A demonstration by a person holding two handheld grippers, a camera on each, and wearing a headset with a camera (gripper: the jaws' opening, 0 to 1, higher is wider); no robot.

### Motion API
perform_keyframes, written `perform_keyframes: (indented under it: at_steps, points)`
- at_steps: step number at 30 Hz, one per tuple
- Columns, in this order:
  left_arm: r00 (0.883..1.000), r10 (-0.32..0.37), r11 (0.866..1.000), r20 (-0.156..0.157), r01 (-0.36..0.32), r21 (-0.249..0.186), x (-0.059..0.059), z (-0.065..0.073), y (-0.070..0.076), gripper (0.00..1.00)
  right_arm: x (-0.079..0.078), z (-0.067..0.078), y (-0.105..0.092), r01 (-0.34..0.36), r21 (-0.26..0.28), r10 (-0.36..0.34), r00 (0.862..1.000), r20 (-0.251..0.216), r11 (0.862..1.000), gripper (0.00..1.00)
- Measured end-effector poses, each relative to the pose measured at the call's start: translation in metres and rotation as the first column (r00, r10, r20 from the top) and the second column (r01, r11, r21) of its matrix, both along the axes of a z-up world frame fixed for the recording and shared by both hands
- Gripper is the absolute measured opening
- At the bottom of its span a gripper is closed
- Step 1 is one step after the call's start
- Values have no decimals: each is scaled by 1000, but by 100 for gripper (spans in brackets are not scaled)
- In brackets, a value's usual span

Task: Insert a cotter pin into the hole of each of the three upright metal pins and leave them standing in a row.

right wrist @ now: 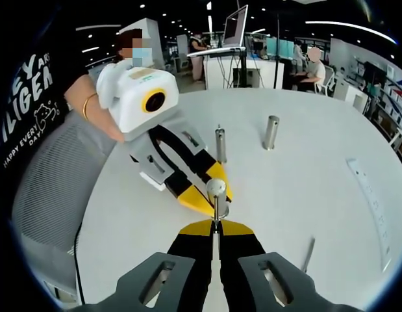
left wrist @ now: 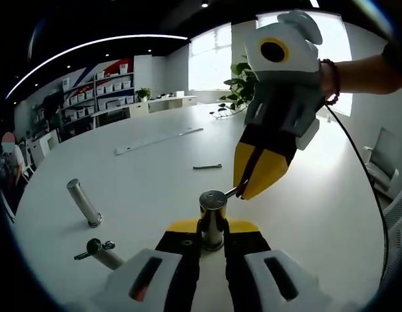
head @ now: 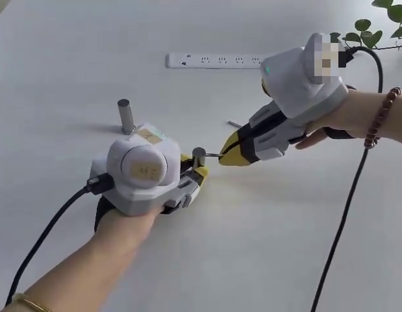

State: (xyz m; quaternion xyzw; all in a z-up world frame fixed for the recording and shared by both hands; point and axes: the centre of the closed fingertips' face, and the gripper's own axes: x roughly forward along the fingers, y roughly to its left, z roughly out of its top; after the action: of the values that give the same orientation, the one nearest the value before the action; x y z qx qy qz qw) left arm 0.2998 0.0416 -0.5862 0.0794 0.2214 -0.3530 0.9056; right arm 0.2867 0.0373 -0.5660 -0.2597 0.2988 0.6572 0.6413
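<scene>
Cotter pin (head: 212, 155) seemingly horizontal, toward post (head: 199, 158)

Metal pin (head: 199, 155) and the cotter pin (head: 212, 155) touching it: silver-grey, on plain white table (head: 252, 247). Left gripper (head: 193, 166) and right gripper (head: 226, 156) either side of it: white bodies, black jaws tipped yellow, black cables (head: 347, 214). Beyond it, white power strip (head: 217, 60), green plant (head: 376, 29).

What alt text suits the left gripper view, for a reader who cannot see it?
The left hand-held gripper clamps an upright metal pin, while the right hand-held gripper holds a cotter pin at its top. To the left on the white table stand two more pins; a spare cotter pin lies beyond.
</scene>
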Motion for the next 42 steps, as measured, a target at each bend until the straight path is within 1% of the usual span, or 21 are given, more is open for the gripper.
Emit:
perform_keyframes:
  at_steps: [3,5,11,17,20,22,24,25,27,30,32,36,39,40,42]
  points:
    - [1000,8,1000,1,-8,-3,0,0,0,11,2,-2,1,0,0,0,1000,0,1000,0]
    - [1000,8,1000,4,-8,-3,0,0,0,11,6,-3,1,0,-4,0,1000,2,1000,0]
    - [1000,8,1000,5,-8,-3,1,0,1,11,9,-5,4,-3,-10,3,1000,4,1000,0]
    - [1000,9,1000,9,-9,-2,2,0,0,11,9,-5,6,-13,0,13,1000,14,1000,0]
    - [1000,8,1000,9,-8,-1,1,0,0,11,9,-3,6,1,9,-1,1000,10,1000,0]
    - [1000,8,1000,11,-8,1,2,0,0,11,9,1,7,10,26,-10,1000,16,1000,0]
    - [1000,11,1000,11,-11,0,2,0,0,11,13,6,5,38,40,-38,999,18,998,2]
    - [1000,12,1000,11,-12,-1,2,0,0,11,14,7,4,42,42,-42,999,20,998,3]
    - [1000,12,1000,12,-12,1,2,0,-1,11,14,10,2,47,45,-48,999,19,998,3]
    - [1000,14,1000,14,-14,2,2,0,-1,11,10,13,-1,55,44,-56,998,20,998,2]
    - [1000,15,1000,14,-15,4,3,0,-1,11,10,12,-3,57,40,-58,998,10,998,2]
    - [1000,17,1000,13,-17,3,3,0,-1,11,8,9,-6,60,30,-60,998,11,998,1]
    - [1000,20,1000,12,-20,0,3,0,-2,11,7,8,-5,76,28,-76,997,6,997,0]
    - [1000,23,1000,9,-22,-5,3,-1,-2,11,8,8,-5,94,31,-94,996,-3,995,0]
    - [1000,23,1000,10,-23,-7,3,-1,-2,11,6,9,-3,86,34,-87,996,1,996,0]
